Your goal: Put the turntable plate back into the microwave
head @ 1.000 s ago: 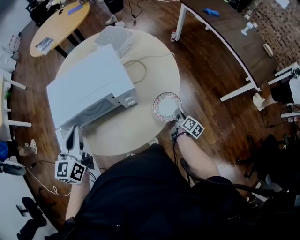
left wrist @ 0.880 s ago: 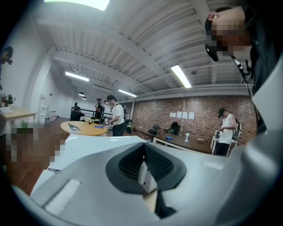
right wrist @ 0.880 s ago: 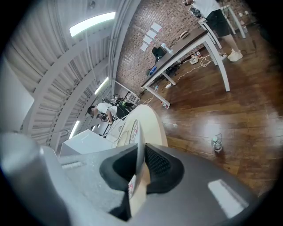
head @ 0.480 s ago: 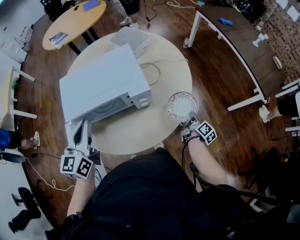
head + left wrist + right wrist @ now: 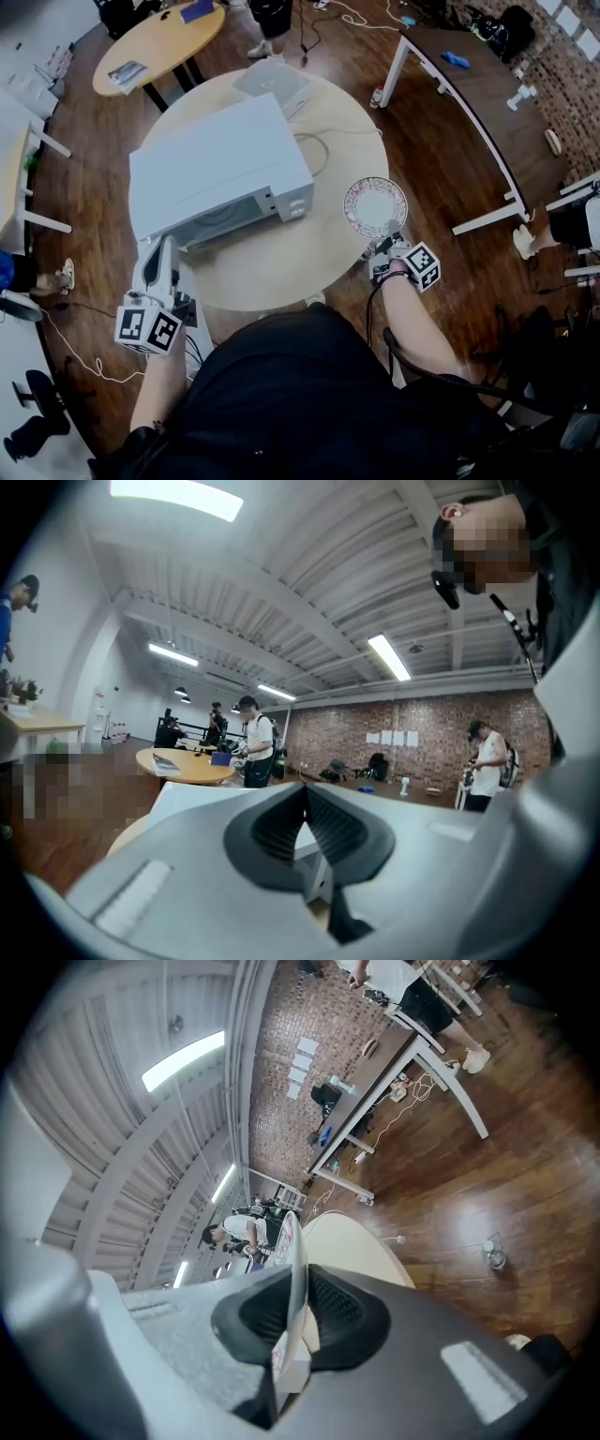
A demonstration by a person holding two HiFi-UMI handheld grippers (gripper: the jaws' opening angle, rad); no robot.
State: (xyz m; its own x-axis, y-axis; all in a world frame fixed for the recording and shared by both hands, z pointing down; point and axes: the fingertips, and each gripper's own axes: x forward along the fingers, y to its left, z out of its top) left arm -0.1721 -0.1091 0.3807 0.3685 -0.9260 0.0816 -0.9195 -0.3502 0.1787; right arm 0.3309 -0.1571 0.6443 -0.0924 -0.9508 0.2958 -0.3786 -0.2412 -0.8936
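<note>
One plate (image 5: 375, 206) rim in right hand-held gripper (image 5: 388, 234)

The head view is dim and evenly lit from above, with only soft shadows; the white top of the microwave (image 5: 220, 159) and the turntable plate (image 5: 375, 206) are its brightest patches. Both gripper views bow strongly toward black corners. A ceiling light (image 5: 173, 497) glares at the upper left of the left gripper view, and the near foreground in both is soft.
</note>
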